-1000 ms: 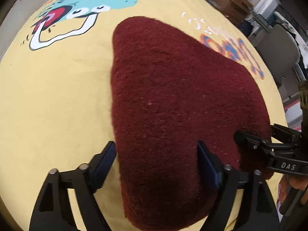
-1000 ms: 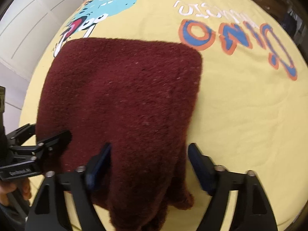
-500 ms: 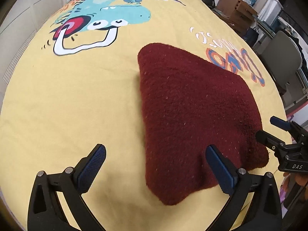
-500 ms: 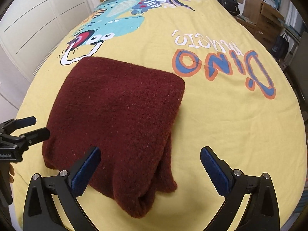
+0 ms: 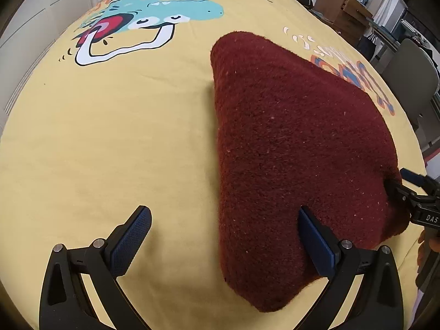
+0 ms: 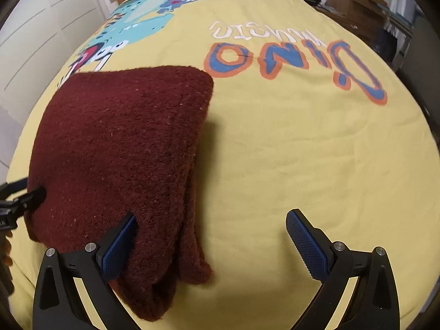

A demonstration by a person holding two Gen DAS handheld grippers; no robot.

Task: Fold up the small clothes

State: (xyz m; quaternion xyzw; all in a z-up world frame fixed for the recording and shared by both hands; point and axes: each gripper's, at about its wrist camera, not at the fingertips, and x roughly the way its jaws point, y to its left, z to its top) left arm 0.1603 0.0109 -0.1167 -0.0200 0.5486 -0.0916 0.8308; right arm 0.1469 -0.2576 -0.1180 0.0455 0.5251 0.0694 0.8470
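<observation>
A dark red knitted garment (image 5: 297,137) lies folded in a thick pad on the yellow bedspread (image 5: 110,137); it also shows in the right wrist view (image 6: 118,148). My left gripper (image 5: 224,236) is open, with its right finger (image 5: 316,240) over the garment's near left corner and its left finger over bare bedspread. My right gripper (image 6: 210,242) is open, with its left finger (image 6: 118,247) against the garment's near right corner, where the layered edges (image 6: 189,247) hang loose. Each gripper shows at the edge of the other's view.
The bedspread (image 6: 302,151) has a dinosaur print (image 5: 143,19) and "Dino" lettering (image 6: 297,60). Cardboard boxes (image 5: 343,8) and a grey chair (image 5: 409,71) stand to the right of the bed. White cupboard doors (image 6: 41,27) stand to the left.
Both grippers opened and let go of the garment, then pulled back toward the near edge. The garment now rests flat on the bedspread.
</observation>
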